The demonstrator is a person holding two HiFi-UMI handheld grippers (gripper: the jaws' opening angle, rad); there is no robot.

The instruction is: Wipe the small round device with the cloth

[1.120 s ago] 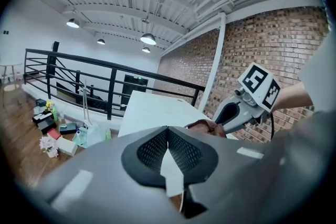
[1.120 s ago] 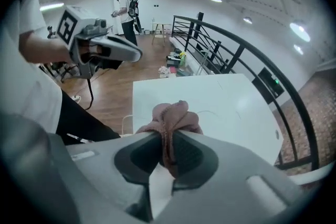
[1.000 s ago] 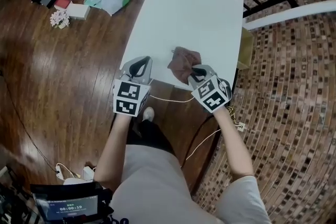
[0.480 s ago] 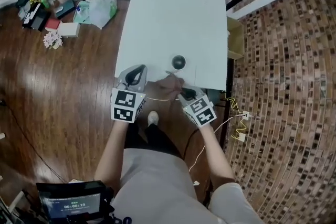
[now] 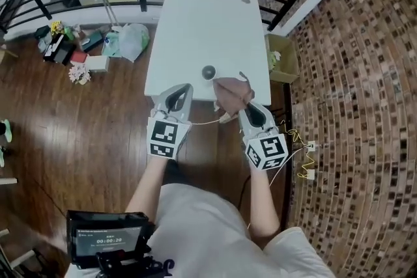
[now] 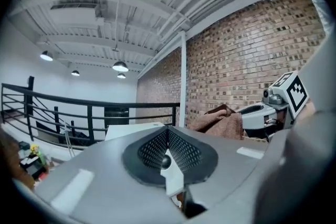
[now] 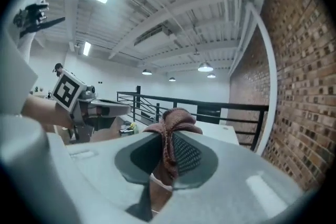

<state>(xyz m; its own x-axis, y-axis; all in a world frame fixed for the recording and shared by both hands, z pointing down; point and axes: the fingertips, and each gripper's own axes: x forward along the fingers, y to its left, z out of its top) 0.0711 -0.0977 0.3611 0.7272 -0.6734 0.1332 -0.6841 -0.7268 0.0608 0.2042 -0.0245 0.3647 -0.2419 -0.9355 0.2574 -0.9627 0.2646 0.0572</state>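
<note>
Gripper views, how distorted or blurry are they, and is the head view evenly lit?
Left gripper view: strong fisheye, dark corners, railing bowed. Right gripper view: same fisheye bending the brick wall; cloth sharp. Head view: even light, white table nearly washed out.

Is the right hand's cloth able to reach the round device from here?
Probably yes. The small round device sits bare near the table's front edge, just beside the cloth held in the right tongs; nothing lies between.

white table [image 5: 195,29] | small round device [image 5: 208,71] near front edge | far end: round spot [image 5: 245,0], possibly a grommet
</note>
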